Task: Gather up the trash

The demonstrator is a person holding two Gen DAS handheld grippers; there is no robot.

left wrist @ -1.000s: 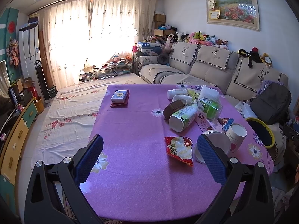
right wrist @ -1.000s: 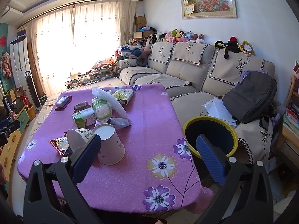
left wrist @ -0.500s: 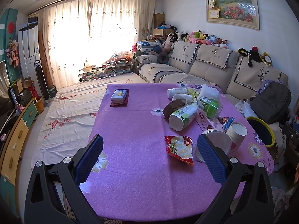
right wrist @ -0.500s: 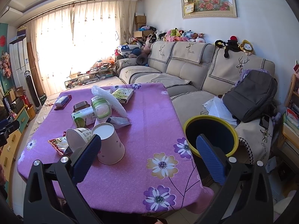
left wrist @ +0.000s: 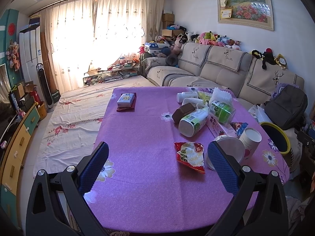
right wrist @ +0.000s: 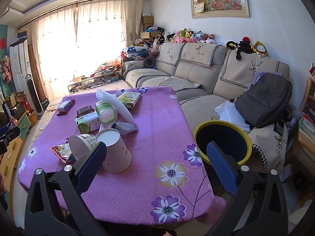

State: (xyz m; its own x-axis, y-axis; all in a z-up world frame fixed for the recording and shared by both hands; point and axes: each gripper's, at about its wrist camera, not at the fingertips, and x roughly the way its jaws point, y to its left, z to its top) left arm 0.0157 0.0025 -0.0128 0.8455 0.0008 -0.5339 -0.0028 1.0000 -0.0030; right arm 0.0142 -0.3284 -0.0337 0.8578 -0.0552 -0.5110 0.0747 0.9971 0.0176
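Observation:
Trash lies scattered on a purple flowered tablecloth [left wrist: 137, 137]: a red snack wrapper [left wrist: 190, 155], a tipped white noodle tub [left wrist: 228, 149], an upturned paper cup [right wrist: 115, 151], green-labelled bottles [left wrist: 194, 120] and a Pocky box [right wrist: 129, 98]. A dark bin with a yellow rim [right wrist: 222, 141] stands off the table's right edge. My left gripper [left wrist: 157, 165] is open above the near edge, with the wrapper between its fingers' line of sight. My right gripper [right wrist: 155, 161] is open too, holding nothing, with the cup by its left finger and the bin behind its right finger.
A beige sofa [right wrist: 189, 72] runs along the wall behind the table, with a grey backpack [right wrist: 263, 100] and loose papers [right wrist: 230, 114] on it. A card box on a red book [left wrist: 126, 101] sits at the table's far left. Drawers [left wrist: 17, 143] line the left wall.

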